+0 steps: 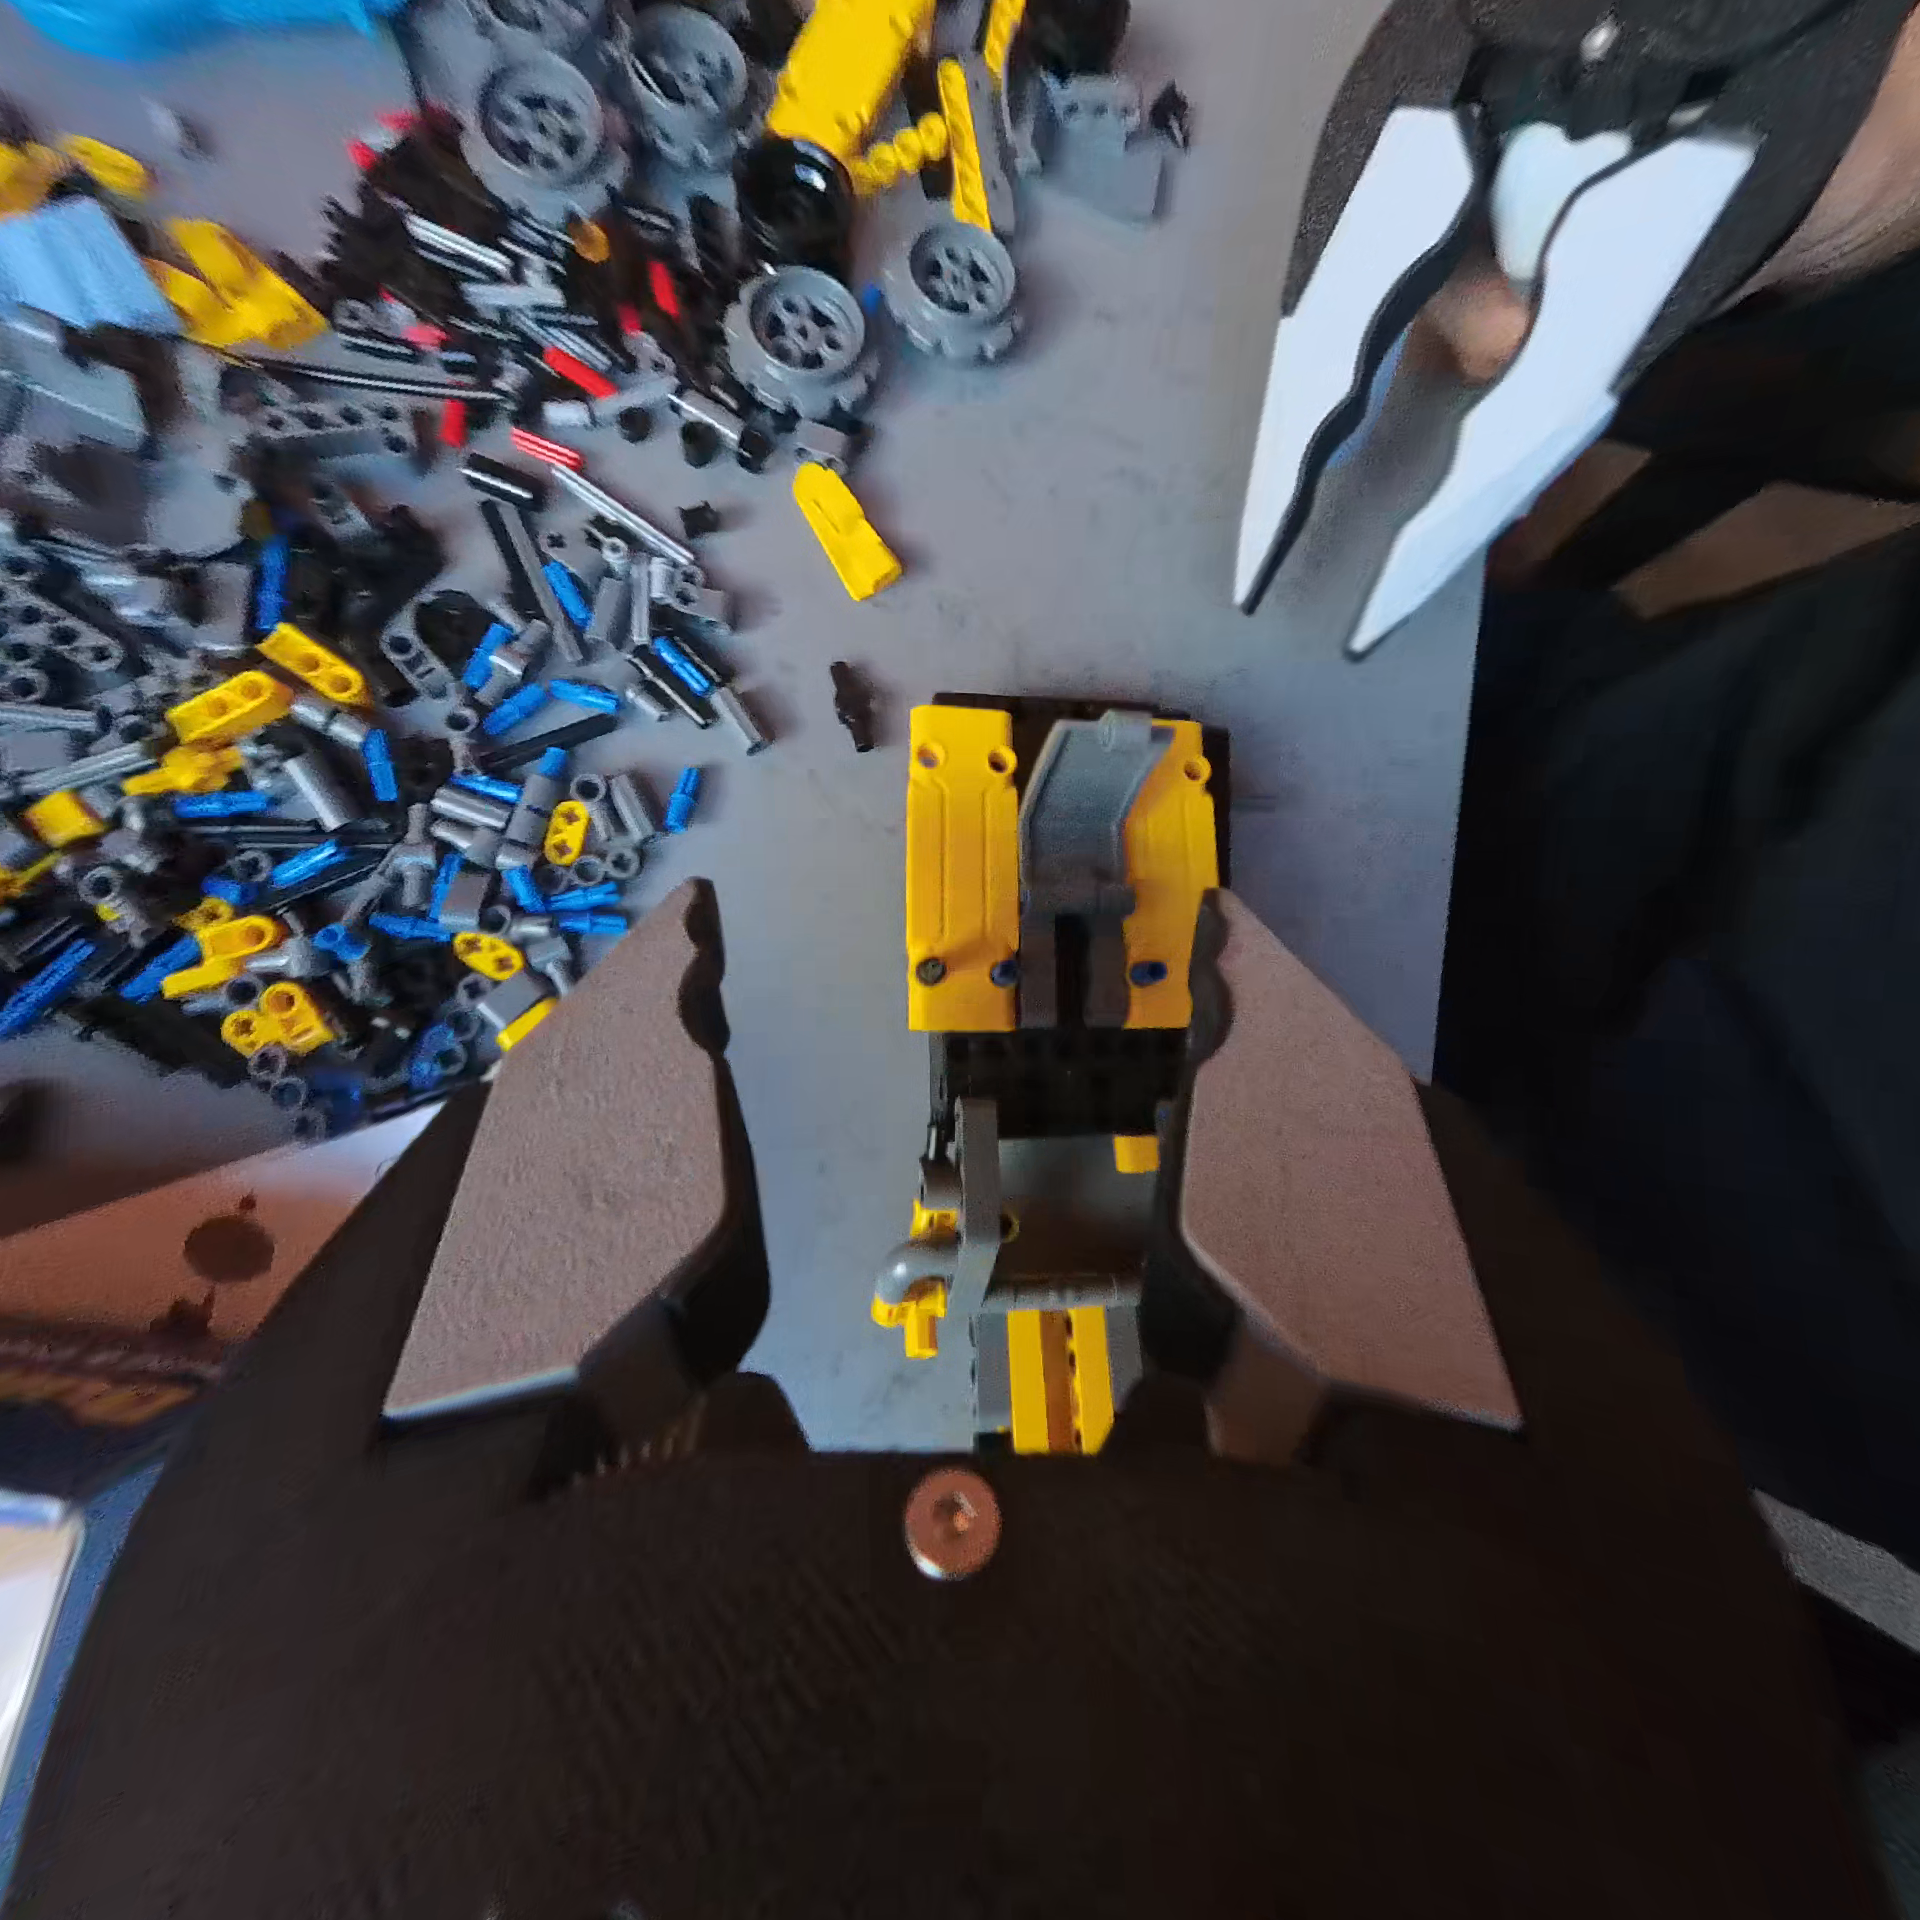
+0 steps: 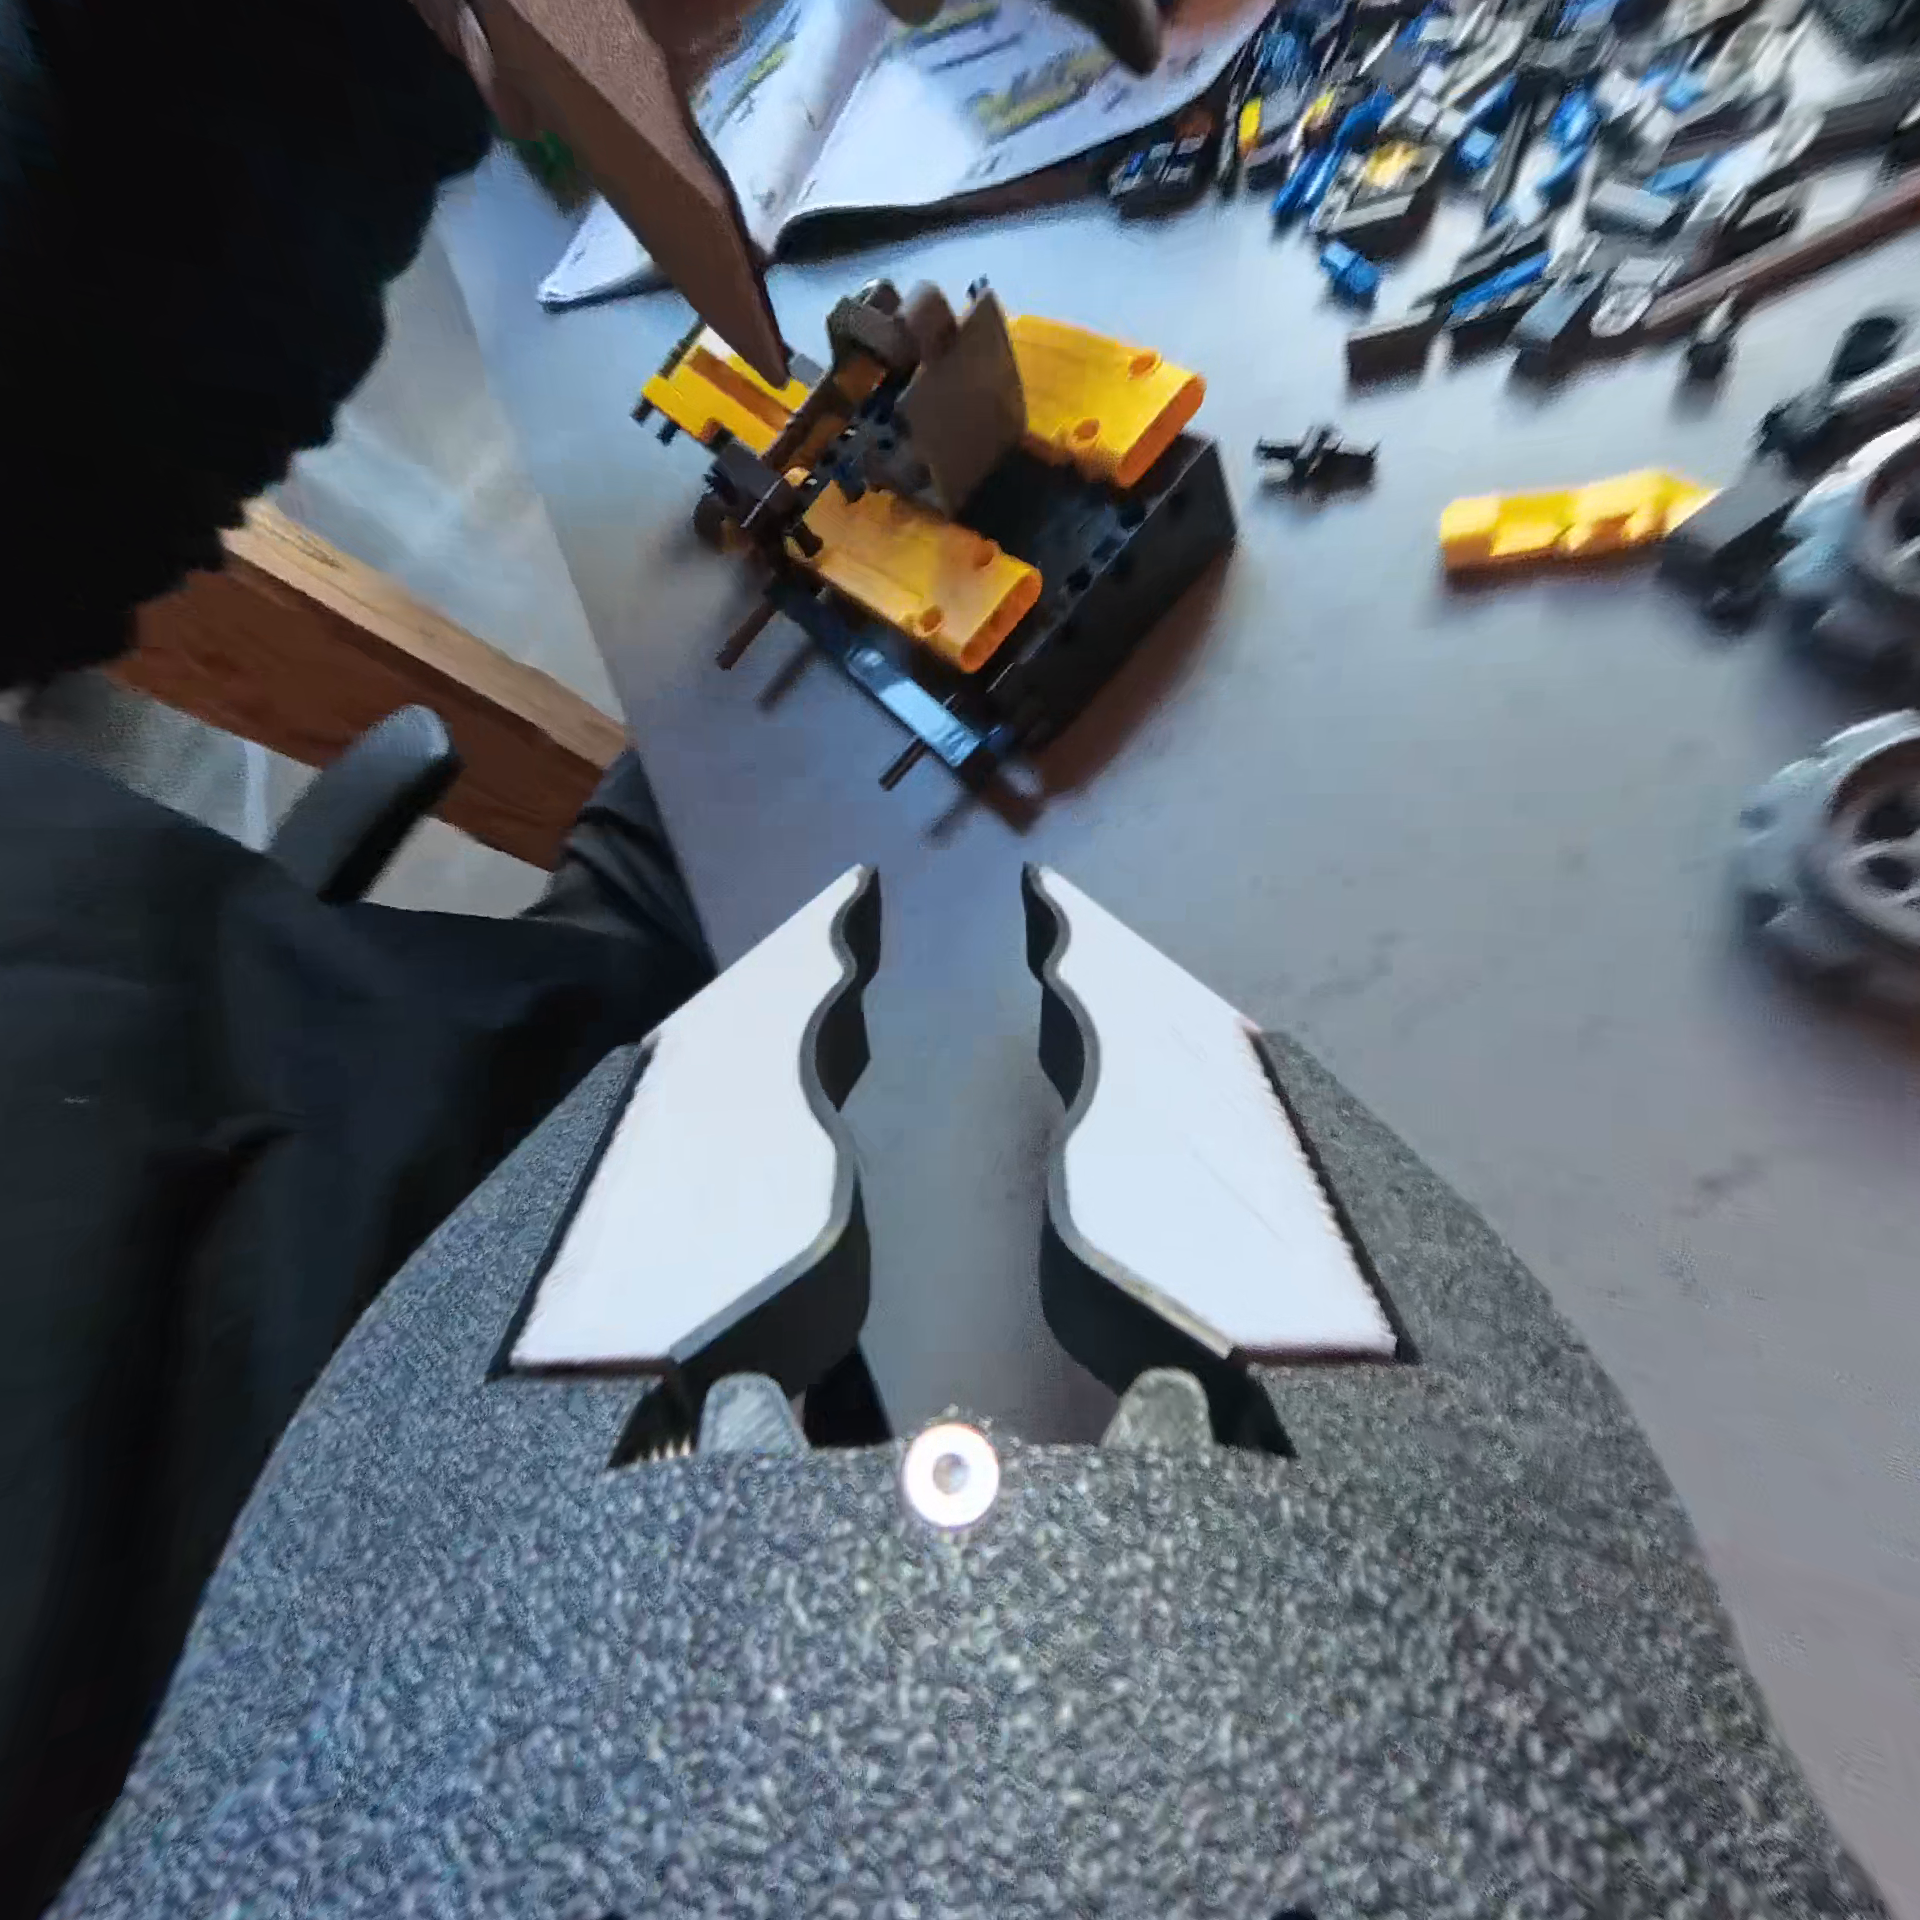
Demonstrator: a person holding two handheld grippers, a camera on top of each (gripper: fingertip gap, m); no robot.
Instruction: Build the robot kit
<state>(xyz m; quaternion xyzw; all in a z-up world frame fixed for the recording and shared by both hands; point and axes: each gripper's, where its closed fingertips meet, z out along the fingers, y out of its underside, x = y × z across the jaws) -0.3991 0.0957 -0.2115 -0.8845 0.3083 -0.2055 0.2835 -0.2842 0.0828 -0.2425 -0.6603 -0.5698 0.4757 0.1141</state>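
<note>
A partly built yellow, black and grey brick model (image 1: 961, 862) lies on the grey table (image 1: 1091, 499). My left gripper (image 1: 956, 899), with brown pads, is open wide and straddles the model. Its right finger (image 1: 1309, 1143) lies against the model's side; the left finger (image 1: 582, 1143) stands well apart. My right gripper (image 2: 948, 878), with white pads, is open by a narrow gap and empty, hovering short of the model (image 2: 987, 520). It shows at the upper right in the left wrist view (image 1: 1301, 623). A left gripper finger (image 2: 644, 135) reaches down to the model.
A pile of loose blue, grey, black and yellow parts (image 1: 312, 779) fills the left, with grey wheels (image 1: 800, 332) behind. A loose yellow panel (image 2: 1558, 516) and a small black connector (image 2: 1314, 457) lie near the model. An open booklet (image 2: 914, 114) lies beyond. A person's dark clothing (image 2: 208, 1143) borders the table edge.
</note>
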